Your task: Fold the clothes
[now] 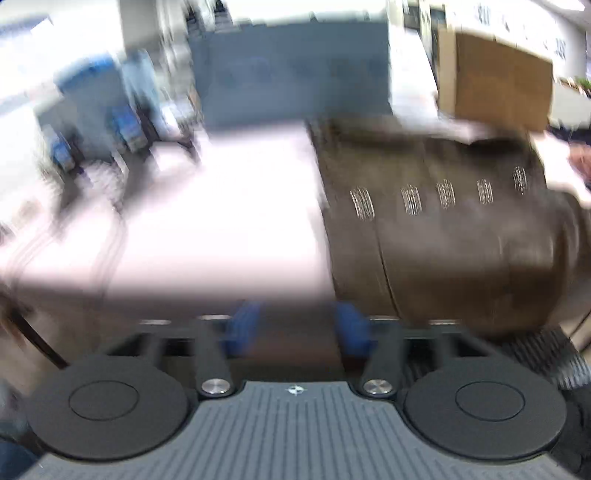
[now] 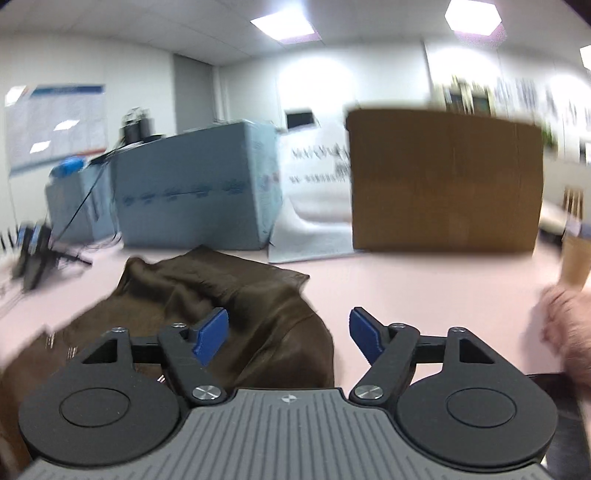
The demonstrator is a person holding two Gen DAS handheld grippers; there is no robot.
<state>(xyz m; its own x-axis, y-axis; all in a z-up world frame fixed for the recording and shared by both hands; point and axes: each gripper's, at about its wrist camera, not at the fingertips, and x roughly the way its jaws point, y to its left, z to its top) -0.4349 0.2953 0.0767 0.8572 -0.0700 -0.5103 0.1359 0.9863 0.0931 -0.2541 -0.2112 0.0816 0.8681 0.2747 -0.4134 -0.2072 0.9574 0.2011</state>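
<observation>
- Writing on the brown garment (image 1: 436, 229) — white marks, too blurred for you to read.
- Your left gripper (image 1: 297, 326) and right gripper (image 2: 288, 338) — both spread wide, holding nothing.

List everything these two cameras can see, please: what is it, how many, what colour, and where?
Garment: one, dark brown, rumpled on the table, ahead-left of the right claw.
Table: one, pale pink, under everything.
Cardboard box: one, brown, at the table's far side.
Covered crates: pale blue-grey, left of the box; count unclear.
White wrapped bundle: one, between crates and box.
Wall poster: one, white and blue, far left.
Ceiling lights: several, white.
Left claw: blue pads, open, empty.
Right claw: blue pads, open, empty.
</observation>
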